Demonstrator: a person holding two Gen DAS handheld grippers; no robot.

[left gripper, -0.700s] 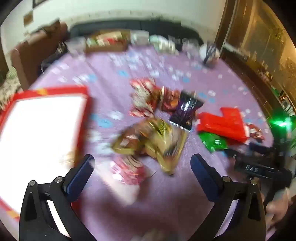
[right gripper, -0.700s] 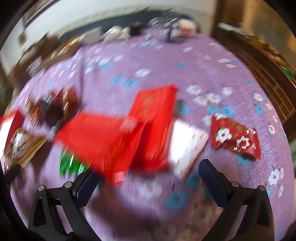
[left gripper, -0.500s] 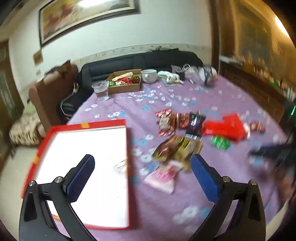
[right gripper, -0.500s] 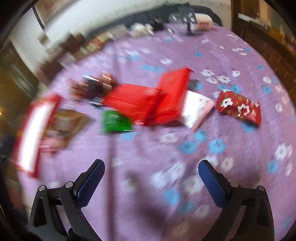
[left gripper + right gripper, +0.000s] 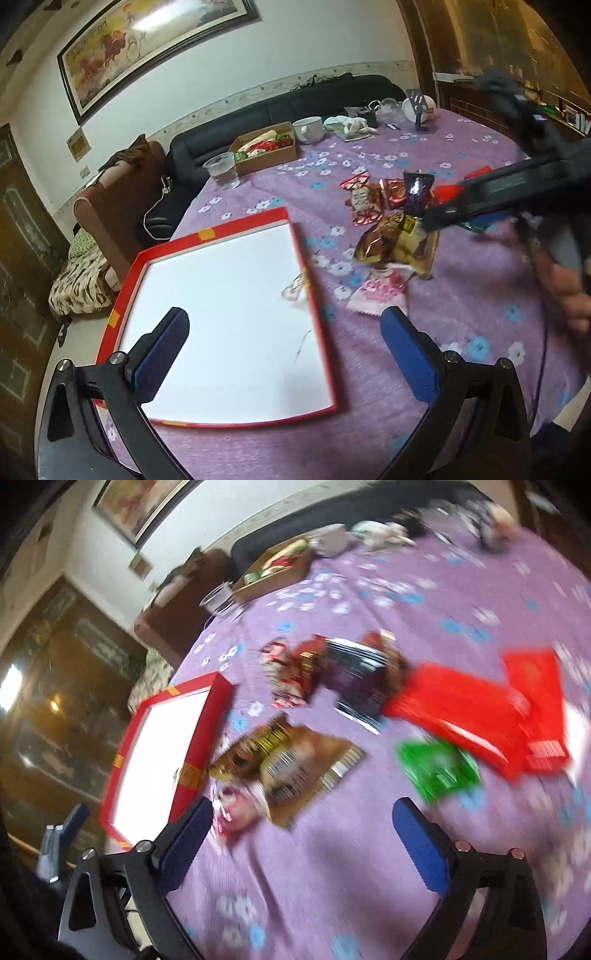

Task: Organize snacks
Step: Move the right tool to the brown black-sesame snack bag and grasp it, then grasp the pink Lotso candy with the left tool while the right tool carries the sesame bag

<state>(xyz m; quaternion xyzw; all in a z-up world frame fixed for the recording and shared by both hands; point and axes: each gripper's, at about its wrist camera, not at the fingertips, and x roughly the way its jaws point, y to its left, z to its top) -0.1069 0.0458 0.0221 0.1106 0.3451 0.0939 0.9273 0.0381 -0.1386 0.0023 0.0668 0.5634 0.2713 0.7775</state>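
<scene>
With both my left hand-held gripper [image 5: 284,350] and right hand-held gripper [image 5: 303,838] spread wide and empty, the snack packets [image 5: 397,240] heaped right of centre on the table [image 5: 461,332] look light, crinkly and slippery, best pinched by a sealed edge.

left gripper [image 5: 284,339]: pulled back toward table's near-left corner, now over red tray [image 5: 207,236] | right gripper [image 5: 301,834]: swung left from red packets [image 5: 480,716] to gold packet [image 5: 295,760]
</scene>
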